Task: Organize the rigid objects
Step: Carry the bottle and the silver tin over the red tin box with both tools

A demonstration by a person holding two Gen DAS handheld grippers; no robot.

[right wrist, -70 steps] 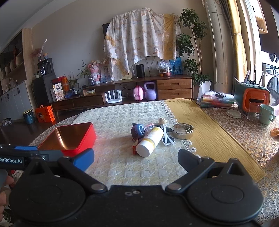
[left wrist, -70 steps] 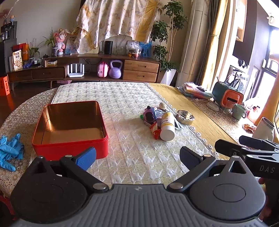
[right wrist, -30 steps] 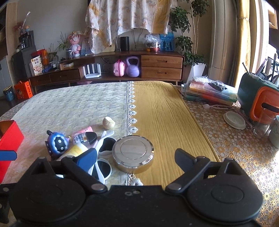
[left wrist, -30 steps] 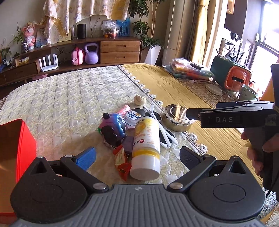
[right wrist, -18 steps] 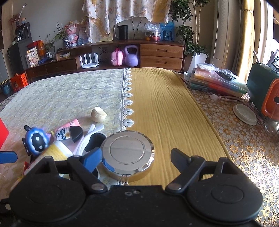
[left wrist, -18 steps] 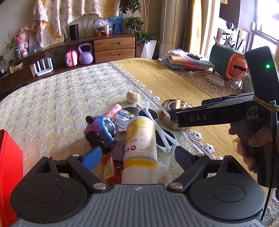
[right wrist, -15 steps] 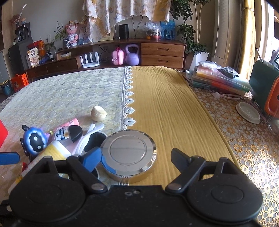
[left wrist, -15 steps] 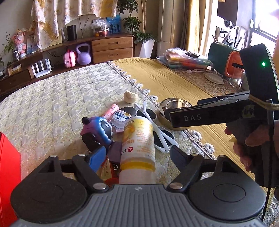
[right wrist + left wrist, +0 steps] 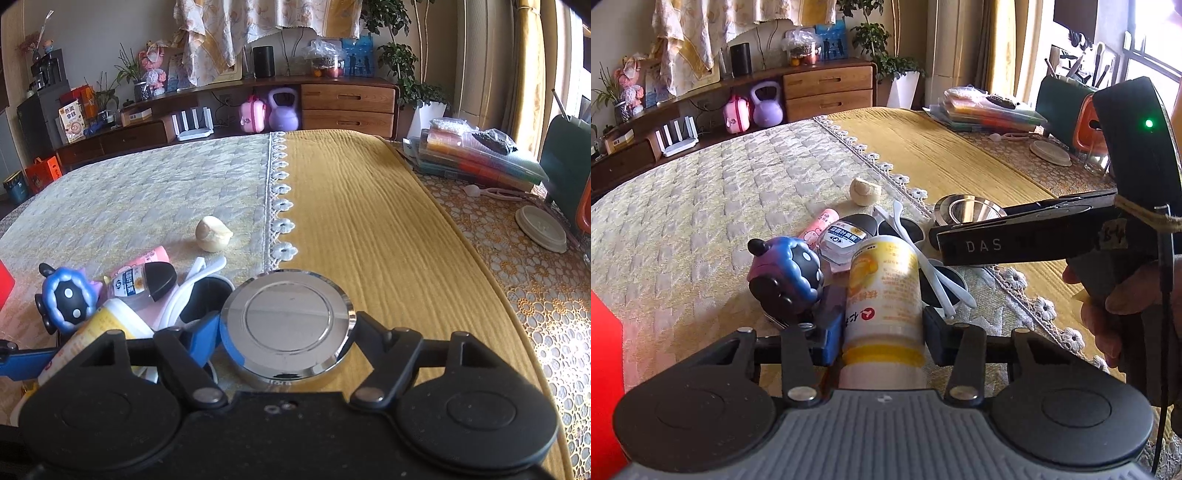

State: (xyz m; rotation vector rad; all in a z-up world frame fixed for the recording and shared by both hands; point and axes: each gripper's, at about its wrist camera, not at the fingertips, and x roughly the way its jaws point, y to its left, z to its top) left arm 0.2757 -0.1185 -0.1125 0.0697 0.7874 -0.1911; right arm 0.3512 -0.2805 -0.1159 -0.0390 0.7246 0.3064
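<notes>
Left wrist view: left gripper (image 9: 884, 328) has just clamped the bottle (image 9: 884, 295); right gripper (image 9: 286, 332) the tin (image 9: 286, 326).

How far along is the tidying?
Barely begun: nothing looks put away. The left hand-held gripper has just been closing onto a white-and-yellow plastic bottle, the right hand-held gripper onto a round shiny metal tin. The blue toy figure, white sunglasses and small clear bottle remain.
</notes>
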